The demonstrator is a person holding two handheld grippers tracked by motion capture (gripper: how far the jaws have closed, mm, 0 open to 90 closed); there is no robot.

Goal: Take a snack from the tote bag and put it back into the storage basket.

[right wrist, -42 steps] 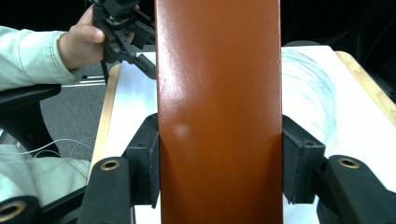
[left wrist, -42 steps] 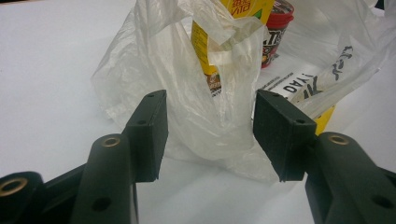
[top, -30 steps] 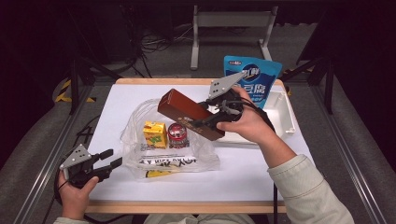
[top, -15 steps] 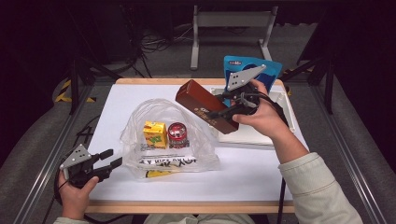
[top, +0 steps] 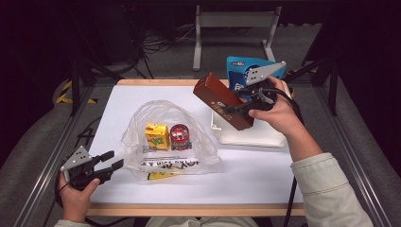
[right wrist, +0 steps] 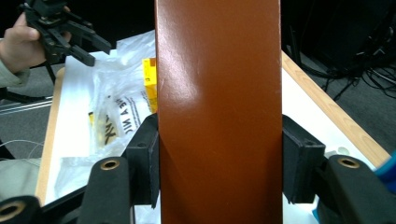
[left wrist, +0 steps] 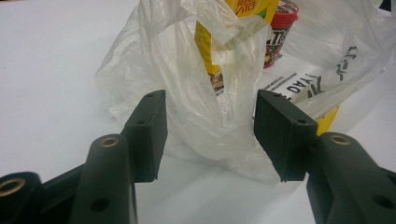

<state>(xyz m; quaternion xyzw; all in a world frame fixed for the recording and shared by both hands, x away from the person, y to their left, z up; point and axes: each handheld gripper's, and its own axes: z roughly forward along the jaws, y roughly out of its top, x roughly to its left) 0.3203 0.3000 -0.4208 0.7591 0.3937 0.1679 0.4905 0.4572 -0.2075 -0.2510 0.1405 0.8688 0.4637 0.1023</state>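
My right gripper (top: 241, 108) is shut on a long brown box (top: 222, 100), held tilted in the air over the left edge of a white tray (top: 255, 137). In the right gripper view the brown box (right wrist: 219, 112) stands clamped between both pads. A clear plastic bag (top: 165, 137) lies in the middle of the table with a yellow juice carton (top: 156, 135) and a red-lidded cup (top: 179, 136) inside. My left gripper (top: 113, 160) rests open at the table's front left corner, pointing at the bag. In the left gripper view the bag (left wrist: 210, 93) lies just beyond the open jaws.
A blue pouch (top: 248, 71) stands behind the tray at the back right. The white table (top: 123, 104) has a wooden edge. A metal stand (top: 231, 28) and cables lie on the floor beyond the table.
My right gripper has carried the brown box rightward and a little higher, away from the bag and toward the tray. The left gripper has stayed put.
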